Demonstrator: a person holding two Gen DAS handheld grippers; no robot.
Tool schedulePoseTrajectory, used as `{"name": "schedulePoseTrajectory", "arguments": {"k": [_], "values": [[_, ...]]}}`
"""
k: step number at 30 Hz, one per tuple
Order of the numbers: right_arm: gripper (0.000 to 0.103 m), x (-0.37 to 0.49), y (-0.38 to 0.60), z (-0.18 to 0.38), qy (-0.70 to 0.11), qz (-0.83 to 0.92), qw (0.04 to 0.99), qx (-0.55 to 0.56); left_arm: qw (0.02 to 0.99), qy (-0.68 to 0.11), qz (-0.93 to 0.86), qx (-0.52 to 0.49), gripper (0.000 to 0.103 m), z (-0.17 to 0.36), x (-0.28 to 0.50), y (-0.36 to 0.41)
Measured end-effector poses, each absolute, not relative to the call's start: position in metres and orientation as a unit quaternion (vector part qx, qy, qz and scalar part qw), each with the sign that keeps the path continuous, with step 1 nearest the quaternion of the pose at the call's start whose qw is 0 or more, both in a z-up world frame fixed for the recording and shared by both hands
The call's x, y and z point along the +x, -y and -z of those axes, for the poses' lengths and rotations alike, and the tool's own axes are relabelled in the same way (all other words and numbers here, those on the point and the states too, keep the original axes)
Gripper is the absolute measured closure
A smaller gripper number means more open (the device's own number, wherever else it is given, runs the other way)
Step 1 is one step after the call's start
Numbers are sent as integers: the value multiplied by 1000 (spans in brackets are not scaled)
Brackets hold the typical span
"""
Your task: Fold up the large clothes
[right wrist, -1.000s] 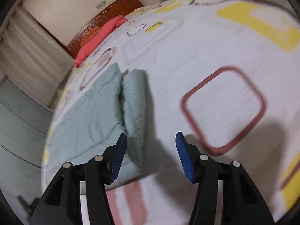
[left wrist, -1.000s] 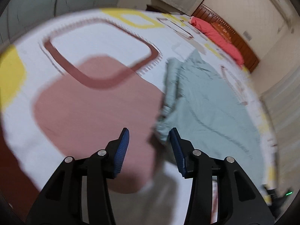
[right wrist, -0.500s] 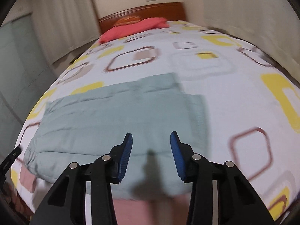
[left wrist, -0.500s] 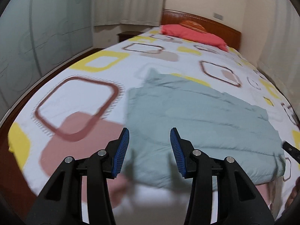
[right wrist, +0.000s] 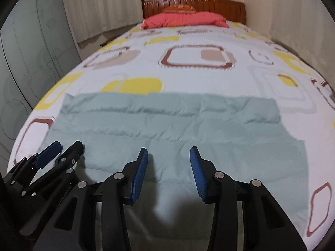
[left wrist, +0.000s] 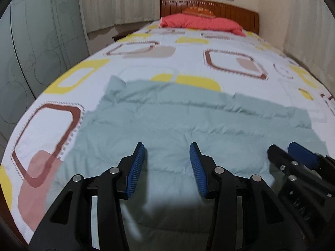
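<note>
Pale green quilted garment lies spread flat across the near end of the bed, on the patterned bedspread. Left tongs and right tongs hover side by side over its near edge, both apart, gripping nothing. Red pillow at headboard.

Pale green quilted garment; white bedspread, seemingly yellow-and-brown squares.

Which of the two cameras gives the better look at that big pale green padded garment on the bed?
The right wrist view: the pale green garment shows both side edges and its whole far edge. The left wrist view shows the garment's left and far edges, but the right gripper covers its lower right part.
</note>
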State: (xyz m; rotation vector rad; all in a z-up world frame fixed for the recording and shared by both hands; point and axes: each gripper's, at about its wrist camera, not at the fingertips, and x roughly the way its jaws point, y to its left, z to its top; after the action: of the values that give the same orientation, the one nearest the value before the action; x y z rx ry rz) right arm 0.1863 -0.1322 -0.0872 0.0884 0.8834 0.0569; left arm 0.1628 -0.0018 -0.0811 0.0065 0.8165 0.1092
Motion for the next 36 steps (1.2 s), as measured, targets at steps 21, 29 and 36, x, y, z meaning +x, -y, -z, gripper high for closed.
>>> {"name": "schedulePoseTrajectory", "arguments": {"k": [21, 29, 36], "values": [[61, 197, 122, 131, -441, -12, 897, 15, 906, -421, -38, -1, 74, 114, 175, 2], [61, 195, 122, 130, -436, -13, 899, 17, 912, -405, -38, -43, 56, 92, 150, -22], [61, 194, 121, 129, -434, -13, 900, 18, 909, -381, -89, -146, 43, 67, 130, -88]]}}
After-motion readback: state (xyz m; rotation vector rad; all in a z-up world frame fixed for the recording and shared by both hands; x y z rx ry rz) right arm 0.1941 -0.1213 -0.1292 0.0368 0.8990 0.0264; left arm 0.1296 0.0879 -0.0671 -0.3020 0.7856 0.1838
